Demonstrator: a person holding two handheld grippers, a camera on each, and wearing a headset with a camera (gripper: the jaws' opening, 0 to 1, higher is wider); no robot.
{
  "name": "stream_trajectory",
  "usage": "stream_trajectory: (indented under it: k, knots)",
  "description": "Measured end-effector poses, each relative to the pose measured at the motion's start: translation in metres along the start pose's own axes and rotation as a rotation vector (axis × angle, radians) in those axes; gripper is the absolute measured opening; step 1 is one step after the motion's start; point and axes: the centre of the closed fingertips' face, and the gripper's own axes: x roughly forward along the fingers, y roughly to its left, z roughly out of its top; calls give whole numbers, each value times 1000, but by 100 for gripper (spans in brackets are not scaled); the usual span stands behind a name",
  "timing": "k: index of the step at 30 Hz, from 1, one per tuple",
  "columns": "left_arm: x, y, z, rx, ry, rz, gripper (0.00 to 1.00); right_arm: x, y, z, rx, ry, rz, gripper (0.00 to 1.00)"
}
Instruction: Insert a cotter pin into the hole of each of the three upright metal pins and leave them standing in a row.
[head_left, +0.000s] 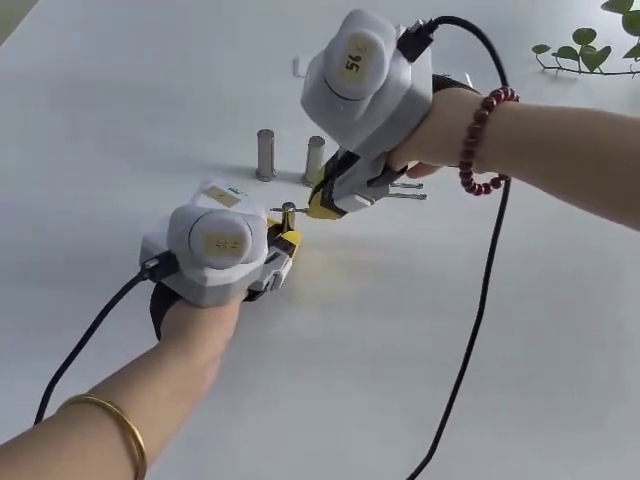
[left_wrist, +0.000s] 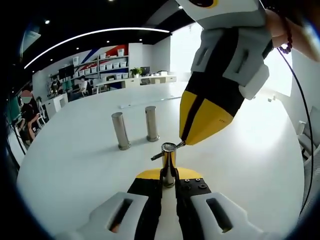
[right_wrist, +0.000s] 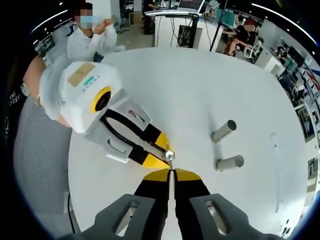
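Observation:
My left gripper (head_left: 285, 240) is shut on a short steel pin (head_left: 288, 214) and holds it upright. From above, my right gripper (head_left: 322, 207) is shut on a thin cotter pin (left_wrist: 159, 155). The cotter pin runs across the held pin's top (left_wrist: 168, 148) at its hole, and one end pokes out on the far side. In the right gripper view the cotter pin (right_wrist: 171, 167) reaches from my shut jaws to the pin head (right_wrist: 170, 154). Two other steel pins (head_left: 266, 155) (head_left: 315, 160) stand side by side just behind.
Spare cotter pins (head_left: 405, 190) lie on the white table (head_left: 150, 90) under the right hand. Black cables (head_left: 470, 360) trail from both grippers toward the near edge. A plant sprig (head_left: 585, 50) sits at the far right. People sit beyond the table (right_wrist: 92, 40).

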Motion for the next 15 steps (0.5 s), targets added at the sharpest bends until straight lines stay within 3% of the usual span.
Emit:
stream_trajectory:
  k: [15]
  knots:
    - [0, 0, 0, 10, -5, -10, 7, 3, 4, 9, -3, -24, -1, 0]
